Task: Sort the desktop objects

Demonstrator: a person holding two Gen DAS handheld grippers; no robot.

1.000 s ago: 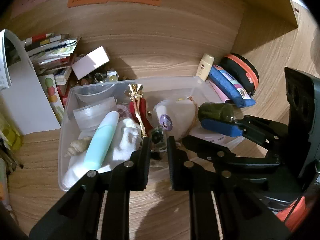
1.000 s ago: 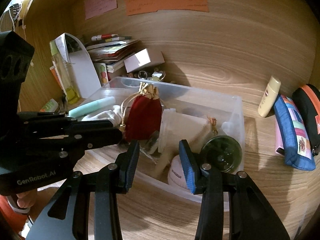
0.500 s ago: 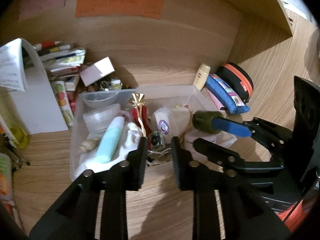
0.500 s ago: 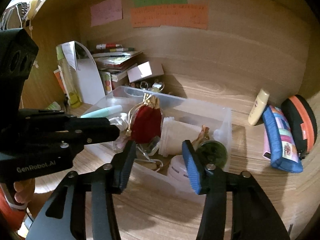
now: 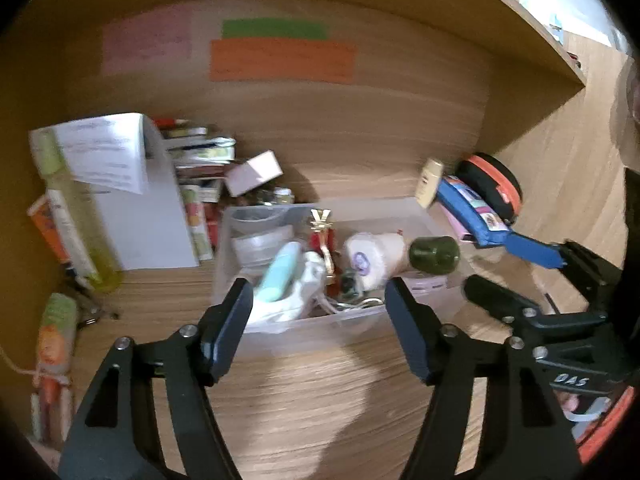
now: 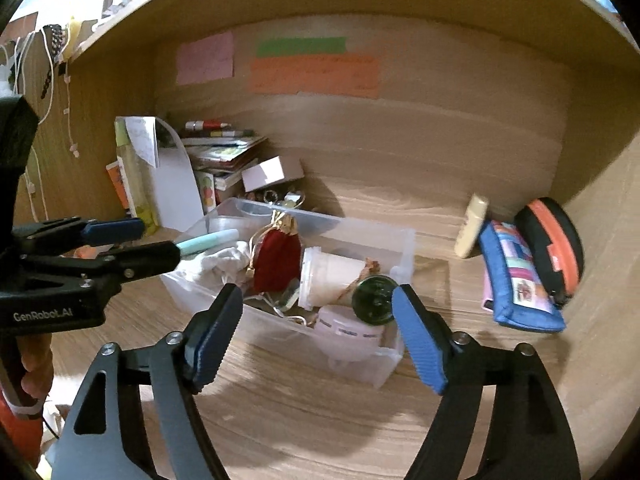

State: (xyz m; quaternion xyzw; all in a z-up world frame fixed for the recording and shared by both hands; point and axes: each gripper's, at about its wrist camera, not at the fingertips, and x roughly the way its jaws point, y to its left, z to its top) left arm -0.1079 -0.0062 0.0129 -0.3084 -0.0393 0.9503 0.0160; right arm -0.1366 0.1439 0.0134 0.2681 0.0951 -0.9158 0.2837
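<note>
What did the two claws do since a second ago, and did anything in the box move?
Both the left claw and the right claw have just been opening, with nothing between their jaws, and they pulled back and up from the clear box. The green jar and red pouch stayed put.

A translucent plastic bin [image 6: 404,240] was set on a matt wood-grain desk [image 6: 320,420]; glossy dark-green glass of a bottle [image 6: 374,300] was seen at the four o'clock corner beside a red cloth pouch [image 6: 278,260].
</note>
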